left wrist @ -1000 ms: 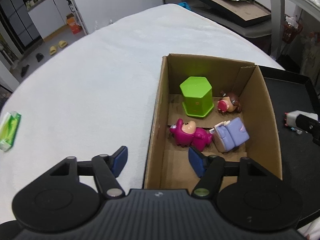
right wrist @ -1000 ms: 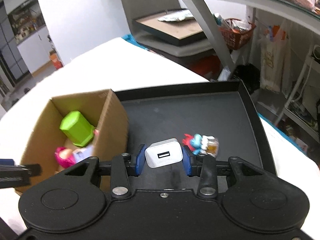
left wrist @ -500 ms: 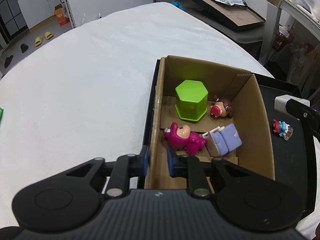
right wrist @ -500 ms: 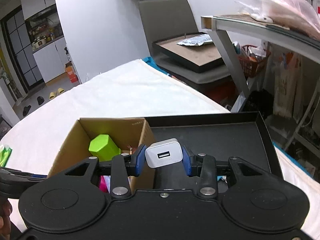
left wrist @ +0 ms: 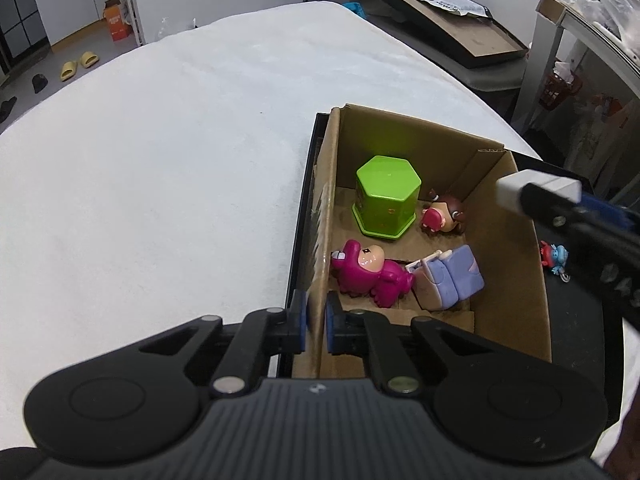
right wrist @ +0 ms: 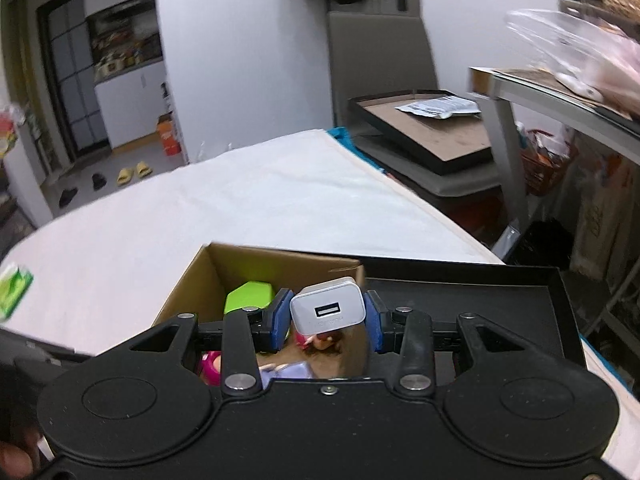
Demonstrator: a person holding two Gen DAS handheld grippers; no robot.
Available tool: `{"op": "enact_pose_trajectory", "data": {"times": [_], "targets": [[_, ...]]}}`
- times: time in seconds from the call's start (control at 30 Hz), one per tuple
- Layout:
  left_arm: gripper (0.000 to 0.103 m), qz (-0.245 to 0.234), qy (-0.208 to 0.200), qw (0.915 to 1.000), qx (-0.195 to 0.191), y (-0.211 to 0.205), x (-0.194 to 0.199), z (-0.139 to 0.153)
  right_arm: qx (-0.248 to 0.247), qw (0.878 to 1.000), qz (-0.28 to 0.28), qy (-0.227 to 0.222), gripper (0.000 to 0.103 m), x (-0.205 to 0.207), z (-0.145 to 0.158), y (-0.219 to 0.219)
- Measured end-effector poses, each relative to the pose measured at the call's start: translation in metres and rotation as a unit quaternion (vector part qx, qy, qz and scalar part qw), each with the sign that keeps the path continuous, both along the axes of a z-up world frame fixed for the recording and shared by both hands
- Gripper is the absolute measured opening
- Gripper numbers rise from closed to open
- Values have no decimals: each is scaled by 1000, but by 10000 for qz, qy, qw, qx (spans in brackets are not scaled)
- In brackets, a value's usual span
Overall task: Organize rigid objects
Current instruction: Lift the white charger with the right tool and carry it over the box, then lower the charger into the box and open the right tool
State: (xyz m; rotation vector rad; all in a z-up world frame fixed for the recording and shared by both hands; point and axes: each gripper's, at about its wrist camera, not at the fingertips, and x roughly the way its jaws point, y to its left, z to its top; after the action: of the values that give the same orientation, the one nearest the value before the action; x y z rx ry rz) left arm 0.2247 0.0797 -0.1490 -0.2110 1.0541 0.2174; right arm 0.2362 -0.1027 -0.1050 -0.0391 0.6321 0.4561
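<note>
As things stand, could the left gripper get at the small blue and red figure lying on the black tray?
Probably not. The left gripper is shut on the cardboard box wall, and the blue and red figure lies beyond the box's far side, with the right gripper between.

Each gripper has a matte black plastic body. The left gripper [left wrist: 316, 328] carries a ribbed centre panel with a small pale mark at its top edge, flanked by two round raised discs. Two black linkage arms on each side end in silver pivot screws. The fingers [left wrist: 299, 320] are black with blue pads. The right gripper [right wrist: 327, 322] has the same layout, with a smooth centre panel and one small centre screw.
</note>
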Motion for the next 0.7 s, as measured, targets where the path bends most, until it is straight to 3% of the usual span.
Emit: {"op": "enact_pose_trajectory", "data": {"times": [0.7], "targets": [[9,-117,33,9995,-295,12,2,-1,-803,9950,570,-182,39,1,-27,62]]}}
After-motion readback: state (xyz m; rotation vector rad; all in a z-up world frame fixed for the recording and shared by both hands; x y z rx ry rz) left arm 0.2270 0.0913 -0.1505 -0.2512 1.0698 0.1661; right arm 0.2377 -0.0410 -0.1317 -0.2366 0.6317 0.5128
